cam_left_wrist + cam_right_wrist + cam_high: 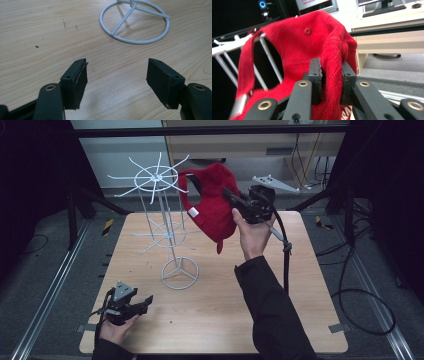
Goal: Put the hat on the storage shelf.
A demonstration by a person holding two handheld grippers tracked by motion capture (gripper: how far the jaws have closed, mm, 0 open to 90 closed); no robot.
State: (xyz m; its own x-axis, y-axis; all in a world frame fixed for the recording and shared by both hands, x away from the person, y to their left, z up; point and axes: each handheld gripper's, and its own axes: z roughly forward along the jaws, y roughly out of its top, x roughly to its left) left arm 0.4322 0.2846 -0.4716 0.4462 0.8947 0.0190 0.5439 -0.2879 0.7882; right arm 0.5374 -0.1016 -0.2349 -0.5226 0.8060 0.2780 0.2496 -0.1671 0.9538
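A red cap (pixel 212 200) hangs in the air beside the top spokes of a white wire rack (pixel 159 177), its back strap next to a spoke tip. My right gripper (pixel 231 199) is shut on the cap's fabric, held high over the table's far side. In the right gripper view the red cap (pixel 309 42) is pinched between the jaws of my right gripper (pixel 331 80), and white spokes (pixel 269 60) show through the cap's rear opening. My left gripper (pixel 145 301) rests low near the table's front left, open and holding nothing. The left gripper (pixel 116 75) faces the rack's ring base (pixel 135 22).
The wooden table (pixel 215 310) carries the rack, which stands on its ring base (pixel 179 273) near the middle. A black cable (pixel 286 255) trails from the right gripper down across the table's right side. Dark frame posts and cables surround the table.
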